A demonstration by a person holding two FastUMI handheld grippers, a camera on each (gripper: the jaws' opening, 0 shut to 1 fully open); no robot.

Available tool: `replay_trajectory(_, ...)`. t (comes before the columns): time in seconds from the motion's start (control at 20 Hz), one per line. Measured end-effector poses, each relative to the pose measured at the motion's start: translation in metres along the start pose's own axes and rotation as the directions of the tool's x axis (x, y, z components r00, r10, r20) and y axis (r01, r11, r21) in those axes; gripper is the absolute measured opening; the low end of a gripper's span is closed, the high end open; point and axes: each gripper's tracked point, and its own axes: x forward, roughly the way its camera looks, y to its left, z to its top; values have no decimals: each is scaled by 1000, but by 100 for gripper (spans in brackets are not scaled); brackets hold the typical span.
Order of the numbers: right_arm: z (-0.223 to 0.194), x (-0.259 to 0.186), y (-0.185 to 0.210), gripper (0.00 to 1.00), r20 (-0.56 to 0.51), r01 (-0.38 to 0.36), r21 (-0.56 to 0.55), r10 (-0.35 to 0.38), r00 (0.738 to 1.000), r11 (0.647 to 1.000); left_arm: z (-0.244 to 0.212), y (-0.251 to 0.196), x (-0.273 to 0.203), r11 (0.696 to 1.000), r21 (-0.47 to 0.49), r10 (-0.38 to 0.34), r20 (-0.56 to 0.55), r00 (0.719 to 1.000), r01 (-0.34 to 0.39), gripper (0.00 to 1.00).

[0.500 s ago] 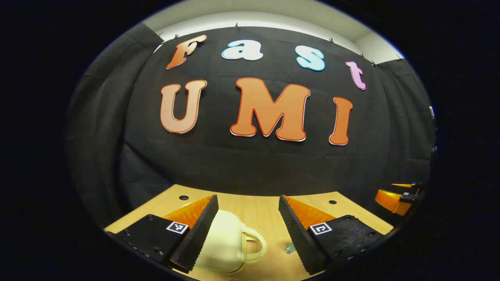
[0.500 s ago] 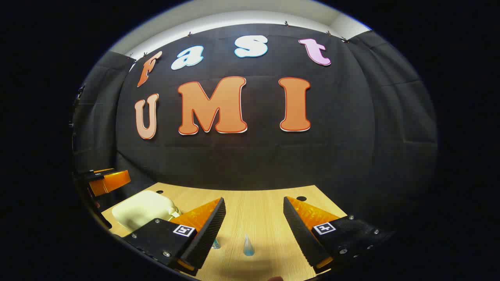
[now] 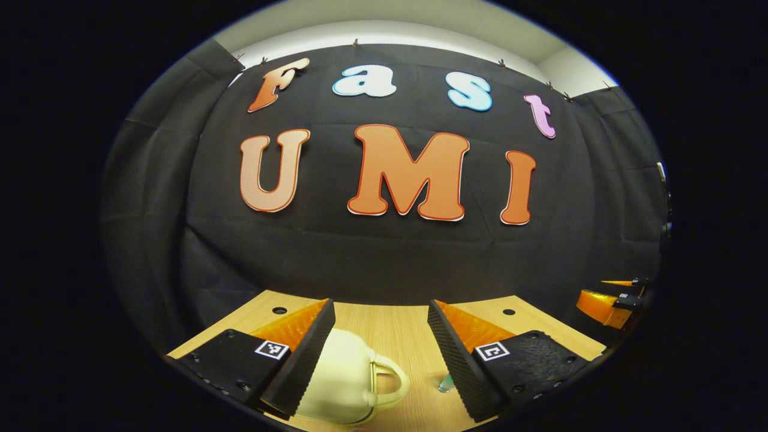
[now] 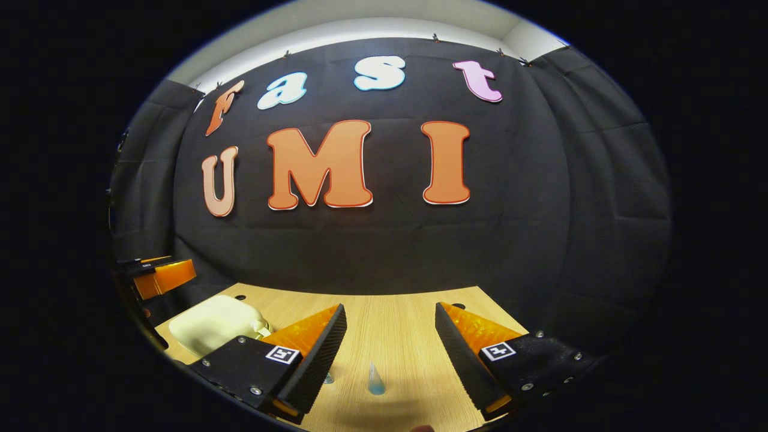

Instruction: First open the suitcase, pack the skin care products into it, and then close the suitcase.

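Left hand-held gripper (image 3: 380, 348): fingers spread wide, gripping nothing, hovering low over the wooden counter (image 3: 390, 327). Cream suitcase (image 3: 342, 381) lying on the counter just ahead, lid down and closed, its handle (image 3: 387, 381) turned toward the right finger, its left part hidden behind the left finger. Small clear bottle (image 3: 445, 383) peeking out beside the right finger, apart from the handle. Right hand-held gripper seen far off at the right edge (image 3: 612, 300).

Right hand-held gripper (image 4: 390, 351): fingers likewise wide apart, nothing between them but air. Bluish cone-shaped bottle (image 4: 375, 380) standing upright on the counter (image 4: 390, 312), between the fingers yet touching neither. Second small bottle (image 4: 328, 378) mostly hidden behind the left finger; shape hard to tell. Suitcase (image 4: 213, 324) well to the left, closed, near the counter's back left corner. Left hand-held gripper off at the left edge (image 4: 159, 276), above the suitcase.
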Motion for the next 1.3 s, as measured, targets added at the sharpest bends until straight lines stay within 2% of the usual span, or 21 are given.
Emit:
replay_trajectory(0.75,-2,-2,-1,94,-9,2,-14,-2,1000,1000,4,1,-2,999,35,-1,14,1000,1,96)
replay_trajectory(1.05,-9,-2,-1,94,-25,1,-26,-2,1000,1000,-2,1,-2,994,111,-1,13,1000,0,96)
replay_trajectory(1.3,-22,-3,-5,95,-61,12,-23,-13,998,1000,-28,-2,0,978,211,2,-33,999,5,96)
